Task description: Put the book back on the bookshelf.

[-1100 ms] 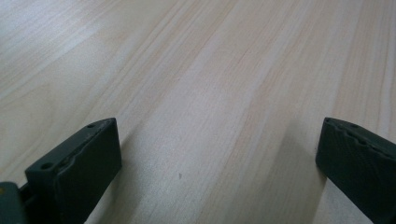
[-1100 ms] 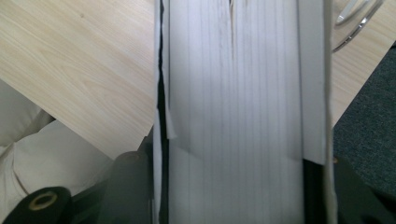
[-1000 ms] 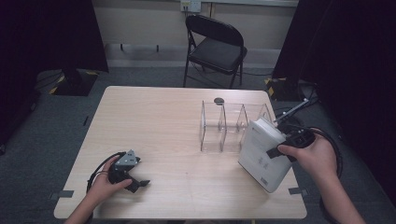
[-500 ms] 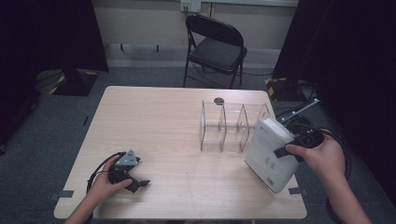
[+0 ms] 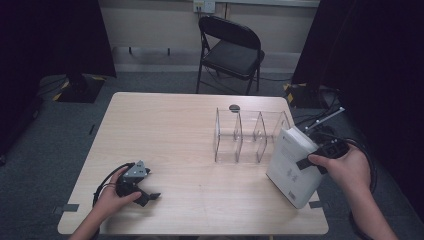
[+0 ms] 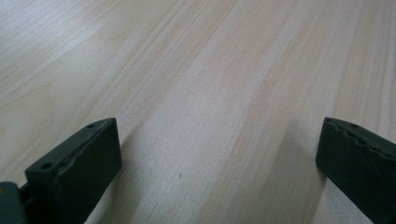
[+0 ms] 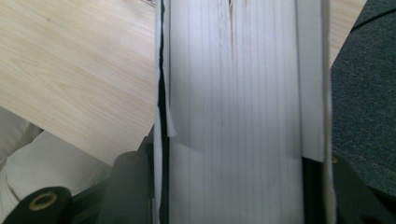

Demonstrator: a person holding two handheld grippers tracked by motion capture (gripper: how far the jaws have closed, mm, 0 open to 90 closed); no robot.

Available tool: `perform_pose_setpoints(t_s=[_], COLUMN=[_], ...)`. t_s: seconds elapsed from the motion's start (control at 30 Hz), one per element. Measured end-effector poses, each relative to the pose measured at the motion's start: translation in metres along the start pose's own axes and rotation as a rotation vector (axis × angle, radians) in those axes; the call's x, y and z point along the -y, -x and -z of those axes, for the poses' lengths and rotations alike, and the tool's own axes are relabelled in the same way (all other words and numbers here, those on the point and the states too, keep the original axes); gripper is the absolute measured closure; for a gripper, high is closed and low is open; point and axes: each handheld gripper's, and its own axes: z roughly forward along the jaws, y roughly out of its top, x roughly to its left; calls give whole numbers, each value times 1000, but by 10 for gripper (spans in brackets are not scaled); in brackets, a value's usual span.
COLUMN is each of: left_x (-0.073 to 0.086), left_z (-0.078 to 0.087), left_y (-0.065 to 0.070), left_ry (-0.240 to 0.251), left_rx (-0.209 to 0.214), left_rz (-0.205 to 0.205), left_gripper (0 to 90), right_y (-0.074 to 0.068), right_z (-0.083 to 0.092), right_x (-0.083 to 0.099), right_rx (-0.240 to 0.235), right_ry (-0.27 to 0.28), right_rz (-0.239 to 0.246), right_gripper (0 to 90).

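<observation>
A thick white book [image 5: 291, 167] is held tilted over the table's right front part, just right of a clear divider rack [image 5: 250, 136]. My right gripper [image 5: 307, 159] is shut on it, with one jaw across the cover. In the right gripper view the book's page edges [image 7: 233, 93] run between the two black jaws of that gripper [image 7: 238, 163]. My left gripper [image 5: 149, 193] rests on the table [image 5: 175, 130] at the front left, held by a hand. Its jaws stand open over bare wood in the left gripper view [image 6: 219, 135].
The rack has three upright slots and stands right of the table's centre. A small dark disc [image 5: 234, 107] lies behind it. A black folding chair [image 5: 232, 50] stands beyond the far edge. Grey carpet [image 7: 369, 93] lies past the table's right edge.
My right hand has shifted the book slightly to the right, away from the rack. The left gripper has stayed where it was.
</observation>
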Motion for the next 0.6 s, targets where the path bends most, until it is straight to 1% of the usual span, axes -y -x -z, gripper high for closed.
perform_pose_setpoints(t_s=[0.1, 0.13, 0.2, 0.23, 0.33, 0.4, 0.43, 0.6], left_x=[0, 0, 0, 0, 0, 0, 0, 0], left_z=[0, 0, 0, 0, 0, 0, 0, 0], left_y=[0, 0, 0, 0, 0, 0, 0, 0], left_ry=[1, 1, 0, -2, -2, 0, 1, 1], left_rx=[0, 0, 0, 0, 0, 0, 0, 0], left_rz=[0, 1, 0, -3, -3, 1, 0, 0], left_gripper=[0, 0, 0, 0, 0, 0, 0, 0], right_y=[2, 2, 3, 2, 4, 4, 5, 6], right_z=[0, 0, 0, 0, -1, -2, -3, -4], right_x=[-1, -3, -4, -5, -8, -10, -11, -15], right_rx=[3, 7, 16, 15, 17, 17, 15, 16], right_ry=[3, 1, 6, -2, 4, 3, 6, 18], right_rz=[-7, -15, -6, -22, -19, -44, -30, -46], right_gripper=[522, 522, 522, 522, 523, 523, 522, 522])
